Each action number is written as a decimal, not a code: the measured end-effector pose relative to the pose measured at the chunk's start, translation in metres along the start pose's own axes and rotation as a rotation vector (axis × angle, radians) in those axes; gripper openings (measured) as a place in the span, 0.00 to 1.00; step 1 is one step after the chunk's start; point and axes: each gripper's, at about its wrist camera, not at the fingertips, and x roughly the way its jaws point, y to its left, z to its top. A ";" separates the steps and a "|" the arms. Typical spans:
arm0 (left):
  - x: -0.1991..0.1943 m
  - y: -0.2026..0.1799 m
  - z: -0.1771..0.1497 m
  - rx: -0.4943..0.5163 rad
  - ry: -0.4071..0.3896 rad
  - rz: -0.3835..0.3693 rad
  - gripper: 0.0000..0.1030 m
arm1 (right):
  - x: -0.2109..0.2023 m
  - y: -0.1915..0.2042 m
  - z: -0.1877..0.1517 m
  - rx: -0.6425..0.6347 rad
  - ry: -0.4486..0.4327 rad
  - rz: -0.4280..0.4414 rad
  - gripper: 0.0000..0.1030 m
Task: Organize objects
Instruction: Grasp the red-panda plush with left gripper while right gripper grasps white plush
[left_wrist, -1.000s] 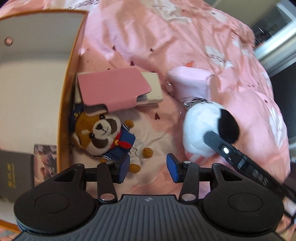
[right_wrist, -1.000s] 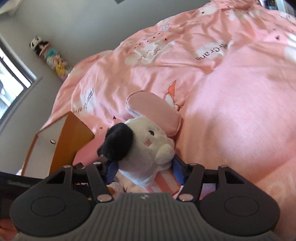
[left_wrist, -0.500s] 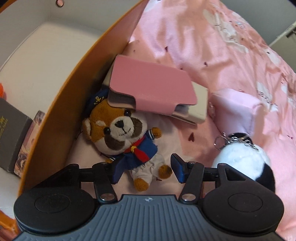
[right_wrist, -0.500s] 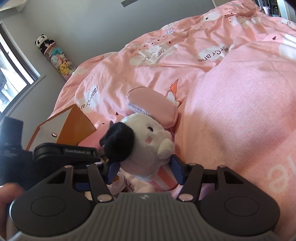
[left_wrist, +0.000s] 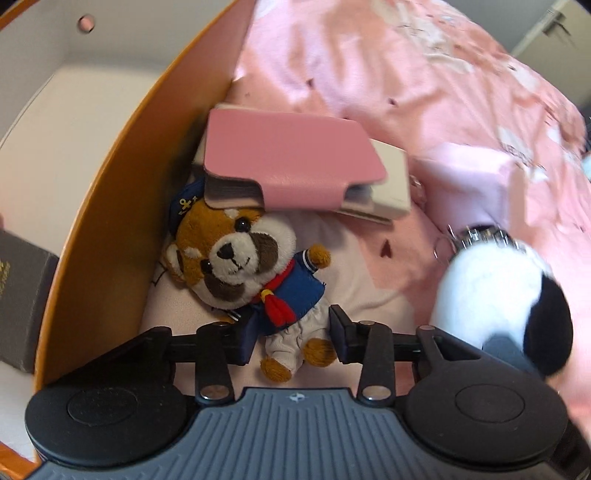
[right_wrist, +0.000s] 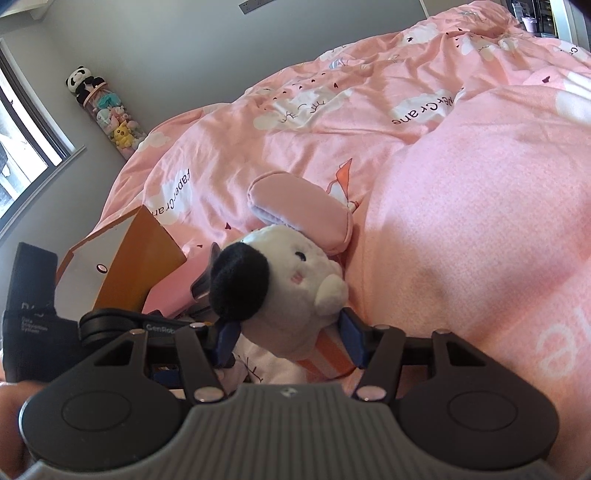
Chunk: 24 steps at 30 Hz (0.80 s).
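Observation:
A brown bear plush in a blue sailor suit (left_wrist: 243, 273) lies on the pink bedspread beside an orange box (left_wrist: 110, 192). My left gripper (left_wrist: 291, 338) is open with its fingers on either side of the bear's legs. A pink wallet (left_wrist: 295, 162) lies just beyond the bear's head. My right gripper (right_wrist: 288, 341) is shut on a white plush with a black ear (right_wrist: 280, 280); the same plush shows at the right of the left wrist view (left_wrist: 495, 295). A pink pouch (right_wrist: 299, 206) lies behind the plush.
The orange box is white inside (left_wrist: 48, 129) and holds a dark grey box (left_wrist: 22, 302). The left gripper's body (right_wrist: 48, 317) sits left of the plush in the right wrist view. A tube of small plush toys (right_wrist: 107, 114) stands by the wall.
My left gripper has moved left and down from the white plush to straddle the bear's legs. My right gripper has lifted slightly with the white plush held in it.

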 end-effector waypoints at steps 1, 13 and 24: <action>-0.004 0.000 -0.001 0.016 0.004 -0.015 0.42 | -0.003 0.002 0.000 0.003 -0.002 0.002 0.56; -0.028 -0.044 -0.042 0.826 0.162 -0.044 0.40 | -0.010 -0.021 -0.010 0.347 0.160 0.120 0.54; -0.036 -0.014 -0.012 0.497 0.071 -0.129 0.52 | -0.007 -0.011 -0.017 0.253 0.094 0.045 0.57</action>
